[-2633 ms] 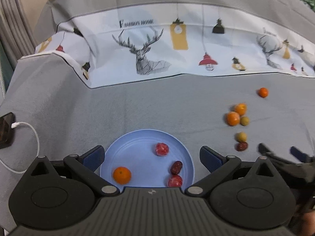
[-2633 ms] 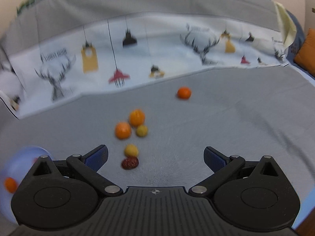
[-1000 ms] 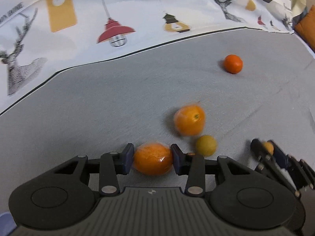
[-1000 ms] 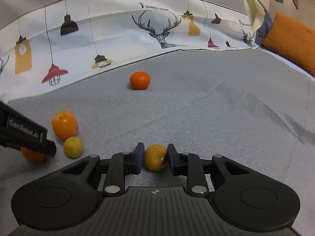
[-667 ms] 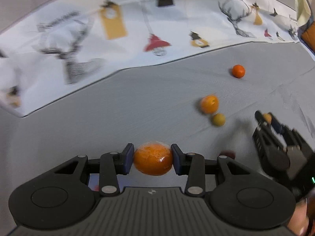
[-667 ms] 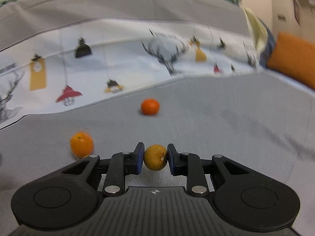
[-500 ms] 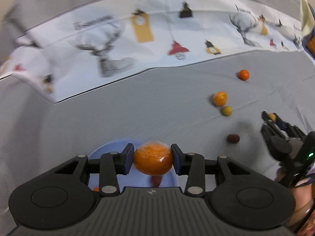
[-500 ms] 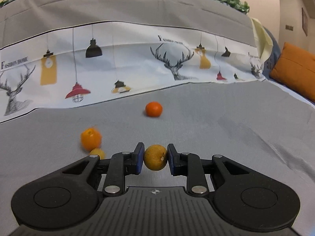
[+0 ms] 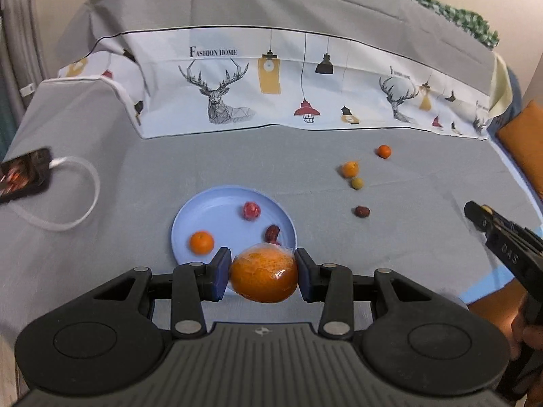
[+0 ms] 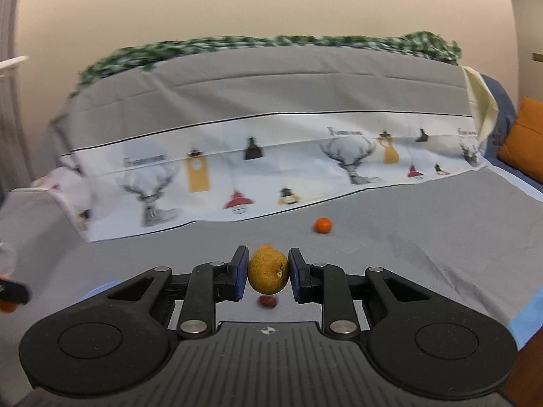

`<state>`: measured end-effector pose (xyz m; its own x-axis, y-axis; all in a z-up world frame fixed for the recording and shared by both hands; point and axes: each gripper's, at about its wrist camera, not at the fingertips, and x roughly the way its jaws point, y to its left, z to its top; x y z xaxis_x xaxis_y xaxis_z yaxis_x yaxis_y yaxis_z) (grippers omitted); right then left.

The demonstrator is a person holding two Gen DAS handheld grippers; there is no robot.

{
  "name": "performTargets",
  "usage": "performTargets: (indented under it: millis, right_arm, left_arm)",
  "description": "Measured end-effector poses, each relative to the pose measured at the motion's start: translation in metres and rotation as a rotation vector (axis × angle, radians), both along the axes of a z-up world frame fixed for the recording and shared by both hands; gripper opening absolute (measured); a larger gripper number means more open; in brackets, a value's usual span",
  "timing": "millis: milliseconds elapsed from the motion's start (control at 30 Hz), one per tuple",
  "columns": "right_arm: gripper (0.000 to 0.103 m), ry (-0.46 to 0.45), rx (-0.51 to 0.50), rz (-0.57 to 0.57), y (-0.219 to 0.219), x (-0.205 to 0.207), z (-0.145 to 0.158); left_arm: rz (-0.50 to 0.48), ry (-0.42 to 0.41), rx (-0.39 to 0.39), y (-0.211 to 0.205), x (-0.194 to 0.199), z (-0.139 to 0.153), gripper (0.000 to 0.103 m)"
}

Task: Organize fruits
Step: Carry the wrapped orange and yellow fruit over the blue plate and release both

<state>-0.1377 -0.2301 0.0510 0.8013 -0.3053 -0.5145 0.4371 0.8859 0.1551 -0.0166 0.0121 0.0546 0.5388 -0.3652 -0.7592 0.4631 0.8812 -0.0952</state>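
Left wrist view showed a plastic-wrapped orange (image 9: 263, 276) clamped in the left hand-held gripper (image 9: 262, 278), above the near rim of the blue plate (image 9: 217, 217) on the grey sofa cover (image 9: 237, 166). The right hand-held gripper (image 10: 265, 274) pinched a small yellow-brown fruit (image 10: 267, 273). Slick wrap might let the orange slip and roll off the plate, knocking the tangerine (image 9: 201, 242).

3 fruits (image 9: 250, 211) on blue plate (image 9: 203, 211)
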Motion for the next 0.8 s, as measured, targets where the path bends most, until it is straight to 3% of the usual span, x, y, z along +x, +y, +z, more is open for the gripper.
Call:
performTargets:
  millis: [267, 400, 567, 800]
  right_arm:
    - [0.027, -0.041, 0.029, 0.163, 0.082, -0.055, 0.020]
    - [0.027, -0.080, -0.037, 0.275, 0.118, -0.066, 0.030]
    - [0.027, -0.120, -0.087, 0.360, 0.139, -0.075, 0.043]
    - [0.027, -0.130, -0.084, 0.366, 0.138, -0.077, 0.045]
  left_arm:
    - [0.019, 0.007, 0.027, 0.049, -0.054, -0.004, 0.045]
    - [0.050, -0.025, 0.008, 0.066, -0.072, 0.003, 0.045]
    - [0.067, -0.062, -0.004, 0.080, -0.092, 0.013, 0.045]
    - [0.069, -0.072, -0.011, 0.081, -0.096, 0.020, 0.045]
